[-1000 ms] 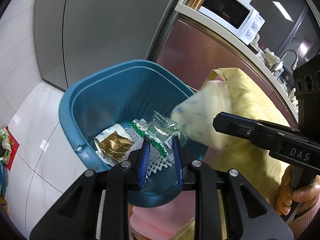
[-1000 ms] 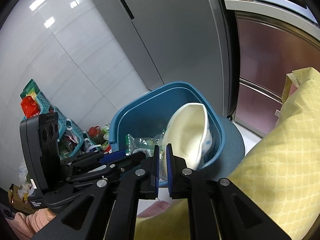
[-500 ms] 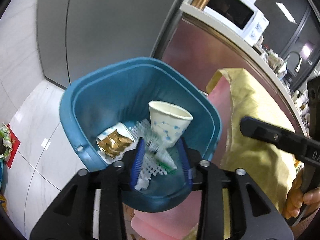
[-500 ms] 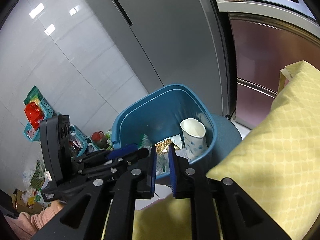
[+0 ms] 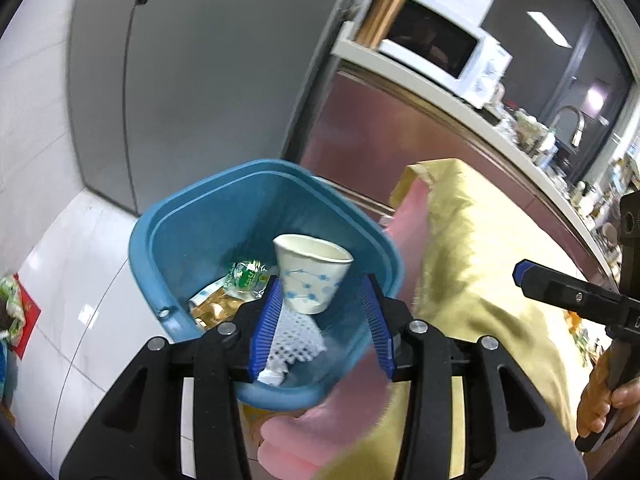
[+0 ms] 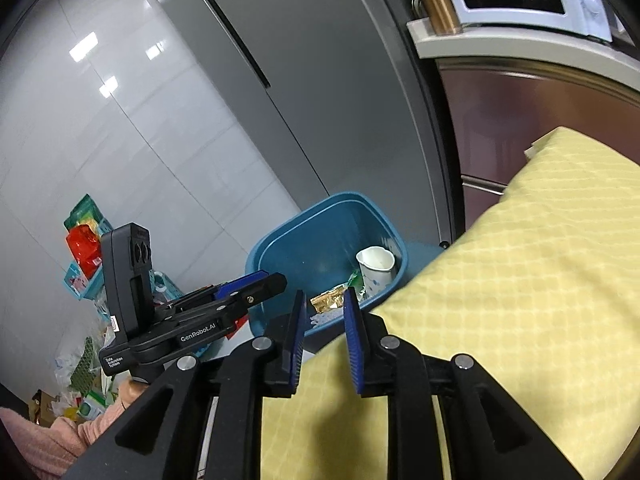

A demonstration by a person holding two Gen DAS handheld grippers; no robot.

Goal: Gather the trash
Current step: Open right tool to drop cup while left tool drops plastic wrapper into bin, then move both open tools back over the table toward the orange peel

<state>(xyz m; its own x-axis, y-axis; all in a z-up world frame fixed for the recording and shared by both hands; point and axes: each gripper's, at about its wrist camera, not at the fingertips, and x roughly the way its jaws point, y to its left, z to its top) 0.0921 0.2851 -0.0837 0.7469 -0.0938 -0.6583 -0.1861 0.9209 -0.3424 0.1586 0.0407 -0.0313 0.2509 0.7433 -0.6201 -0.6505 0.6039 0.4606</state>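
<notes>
**Cup lands in the bin; both grippers hang empty above it**

A blue bin (image 5: pixel 192 216) sits at the centre of the left wrist view, tilted toward the camera, with a white paper cup (image 5: pixel 310 276) printed with blue dots standing upright inside it. Beside the cup lie a green wrapper (image 5: pixel 246 276), a gold foil packet (image 5: pixel 216 304) and a white mesh sleeve (image 5: pixel 294 336). The left gripper (image 5: pixel 320 320) hovers over the near rim, its blue pads spread wide and holding nothing. In the right wrist view the right gripper (image 6: pixel 324 332) stands at lower centre, parted to a moderate gap and also empty, above the edge of a yellow quilted cloth (image 6: pixel 520 280); the bin (image 6: pixel 320 224) and cup (image 6: pixel 374 266) show small beyond it.

The step in hand looks like the release and pull-back. To do it well, each tool should probably lift clear of the rim before swinging away, so that a pad does not catch the bin's edge and tip it further, then turn toward whatever litter remains.

Legible writing: "GenRobot.AI" on the left tool's side, seen at lower left of the right wrist view, with a smaller line under it too fine to be sure of. The wrapper's print is unreadable. A white microwave (image 5: pixel 440 56) sits at upper right.
</notes>
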